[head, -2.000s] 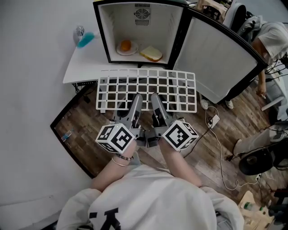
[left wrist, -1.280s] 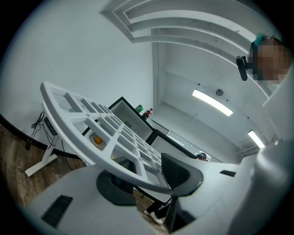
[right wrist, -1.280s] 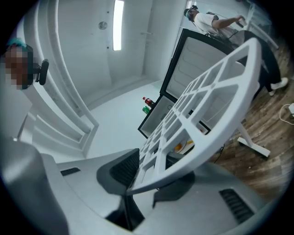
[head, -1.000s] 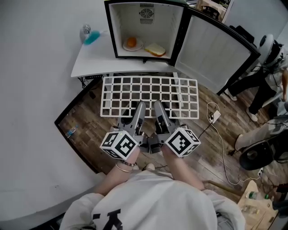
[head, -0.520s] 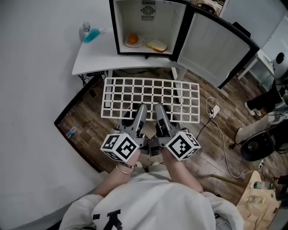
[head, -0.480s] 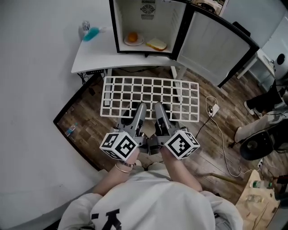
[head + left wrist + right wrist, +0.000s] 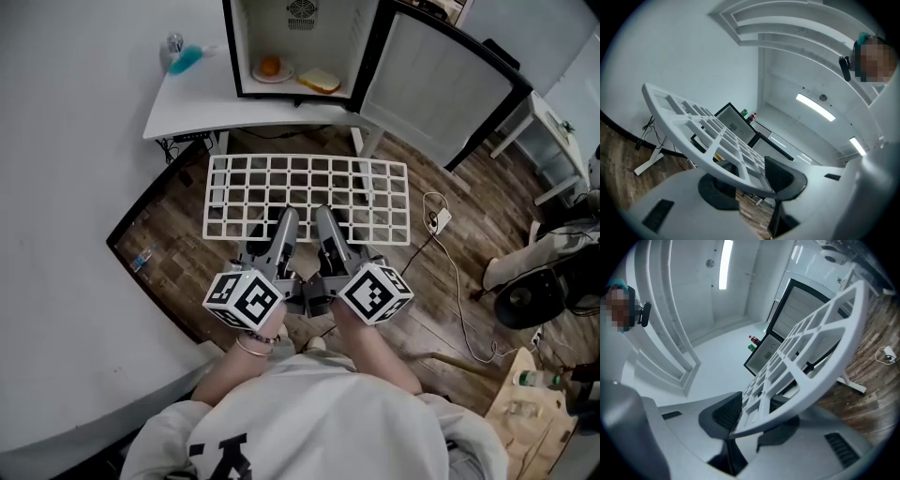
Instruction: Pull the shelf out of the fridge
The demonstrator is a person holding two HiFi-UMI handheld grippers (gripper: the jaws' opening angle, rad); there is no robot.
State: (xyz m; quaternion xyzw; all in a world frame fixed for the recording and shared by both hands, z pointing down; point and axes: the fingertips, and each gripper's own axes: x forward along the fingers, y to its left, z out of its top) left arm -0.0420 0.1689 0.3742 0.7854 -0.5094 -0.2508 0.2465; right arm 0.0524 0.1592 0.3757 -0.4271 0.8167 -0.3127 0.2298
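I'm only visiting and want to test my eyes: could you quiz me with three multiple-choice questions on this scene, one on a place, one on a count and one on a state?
1. Where is the white grid shelf?
A) inside the fridge
B) in the air over the wooden floor
C) flat on the table

2. How many tongs grip it?
A) none
B) one
C) two

3. The fridge door is:
A) open
B) shut
C) removed

Answers:
1 B, it hangs in front of the table, clear of the fridge.
2 C, the left tongs and right tongs both clamp its near edge.
3 A, the door stands swung aside.
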